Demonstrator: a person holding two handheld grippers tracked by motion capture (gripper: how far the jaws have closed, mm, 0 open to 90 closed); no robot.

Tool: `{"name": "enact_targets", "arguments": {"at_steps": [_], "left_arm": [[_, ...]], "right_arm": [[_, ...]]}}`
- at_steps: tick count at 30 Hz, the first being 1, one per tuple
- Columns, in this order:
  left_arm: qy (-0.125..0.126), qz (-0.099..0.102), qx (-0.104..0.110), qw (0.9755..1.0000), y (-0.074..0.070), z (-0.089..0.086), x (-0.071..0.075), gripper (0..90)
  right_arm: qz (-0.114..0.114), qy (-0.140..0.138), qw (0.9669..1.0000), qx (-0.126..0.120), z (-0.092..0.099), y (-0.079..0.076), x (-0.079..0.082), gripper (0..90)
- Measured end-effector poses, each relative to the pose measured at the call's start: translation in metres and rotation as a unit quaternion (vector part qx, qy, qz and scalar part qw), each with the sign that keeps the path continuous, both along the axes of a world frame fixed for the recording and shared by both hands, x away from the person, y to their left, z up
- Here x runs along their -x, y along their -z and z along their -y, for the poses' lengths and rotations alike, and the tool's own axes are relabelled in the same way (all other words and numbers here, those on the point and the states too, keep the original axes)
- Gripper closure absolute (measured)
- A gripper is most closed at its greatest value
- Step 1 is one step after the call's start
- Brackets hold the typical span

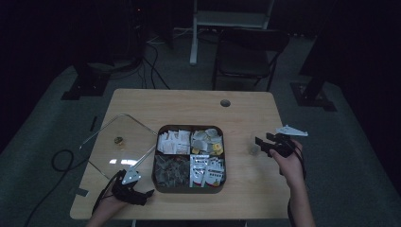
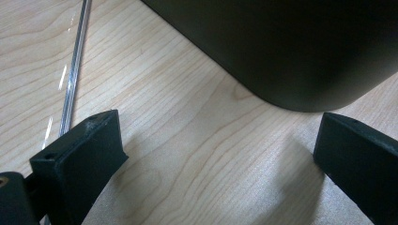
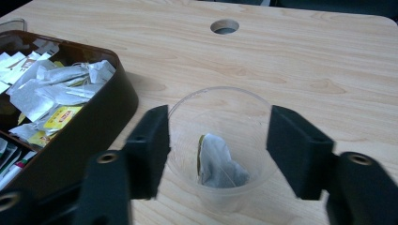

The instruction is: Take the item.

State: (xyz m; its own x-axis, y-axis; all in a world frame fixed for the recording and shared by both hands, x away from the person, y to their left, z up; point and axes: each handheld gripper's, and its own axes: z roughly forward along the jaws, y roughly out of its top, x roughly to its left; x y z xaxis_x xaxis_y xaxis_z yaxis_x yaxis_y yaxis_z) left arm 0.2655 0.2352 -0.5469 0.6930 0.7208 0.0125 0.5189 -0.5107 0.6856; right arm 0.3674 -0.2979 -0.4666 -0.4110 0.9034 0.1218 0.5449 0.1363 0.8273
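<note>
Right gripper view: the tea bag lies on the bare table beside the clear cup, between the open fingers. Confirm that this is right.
Not quite. The tea bag does not lie on the table; it sits inside the clear cup, leaning against its wall. The right gripper view shows it through the cup's open top. The rest holds: the right gripper has its fingers open, one on each side of the cup.

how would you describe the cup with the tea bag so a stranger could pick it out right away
Start at the dark four-compartment box in the middle of the wooden table. To its right, in front of the right hand-held gripper, stands a clear plastic cup. Unlike the packed box, it is see-through and holds a single tea bag.
</note>
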Motion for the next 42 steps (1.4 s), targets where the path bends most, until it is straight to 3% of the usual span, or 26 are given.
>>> {"name": "enact_targets", "arguments": {"at_steps": [9,20,25,32,42], "left_arm": [[0.000,0.000,0.000,1.0000,0.000,0.000,0.000,2.5],[0.000,0.000,0.000,1.0000,0.000,0.000,0.000,2.5],[0.000,0.000,0.000,1.0000,0.000,0.000,0.000,2.5],[0.000,0.000,0.000,1.0000,0.000,0.000,0.000,2.5],[0.000,0.001,-0.001,1.0000,0.000,0.000,0.000,2.6]], "right_arm": [[0.012,-0.003,0.9999,-0.006,-0.002,-0.002,-0.002,23.8],[0.021,-0.019,0.9995,-0.014,-0.009,-0.010,-0.001,14.3],[0.021,-0.026,0.9993,-0.014,-0.011,-0.012,0.002,14.3],[0.041,-0.037,0.9984,-0.008,-0.015,-0.018,0.009,14.4],[0.061,-0.079,0.9950,0.003,-0.026,-0.022,0.022,14.4]]}}
